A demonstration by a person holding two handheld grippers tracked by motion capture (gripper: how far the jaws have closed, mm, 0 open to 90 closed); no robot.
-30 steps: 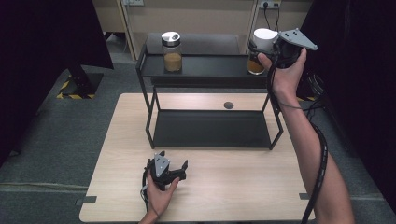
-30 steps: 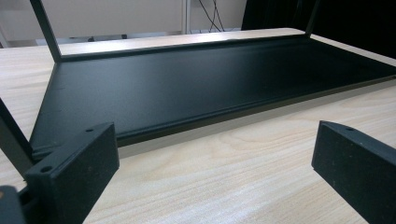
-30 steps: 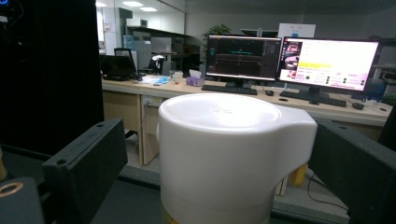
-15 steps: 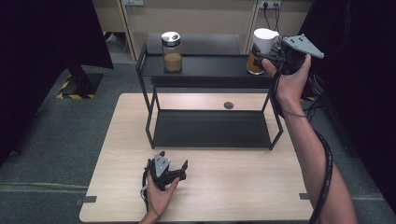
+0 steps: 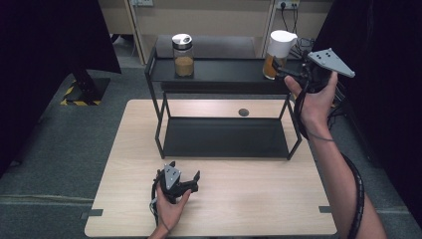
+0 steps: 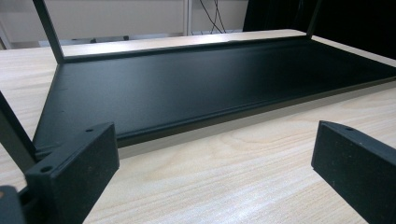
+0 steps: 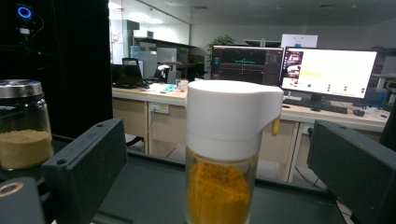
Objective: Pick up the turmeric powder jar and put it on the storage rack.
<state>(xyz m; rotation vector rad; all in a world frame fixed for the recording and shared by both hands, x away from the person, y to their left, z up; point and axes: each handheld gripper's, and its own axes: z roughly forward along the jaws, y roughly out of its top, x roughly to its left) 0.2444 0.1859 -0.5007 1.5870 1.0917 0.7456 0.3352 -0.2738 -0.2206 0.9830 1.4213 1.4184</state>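
Observation:
A black two-tier rack [image 5: 224, 74] stands on the wooden table [image 5: 249, 199]. At the right end of its top shelf is a white-capped jar of orange powder [image 5: 280, 52] [image 7: 224, 154]. My right gripper [image 5: 278, 72] [image 7: 219, 140] hovers level just to the right of it. It is open, with the jar centred ahead of its jaws and neither pad touching. A silver-lidded glass jar of brown powder [image 5: 183, 55] [image 7: 23, 126] stands farther left on the same shelf. My left gripper [image 5: 185, 170] [image 6: 215, 158] rests open on the table in front of the rack, holding nothing.
The rack's lower shelf [image 6: 210, 84] lies flat just ahead of the left gripper. A small dark round disc [image 5: 243, 112] sits on the table behind the rack. A cable [image 5: 356, 189] trails along the right forearm. Desks with lit monitors [image 7: 327, 70] stand beyond the rack.
The right hand and its gripper have drawn back to the right and slightly down, away from the white-capped jar, which stays in place. The left gripper has not moved.

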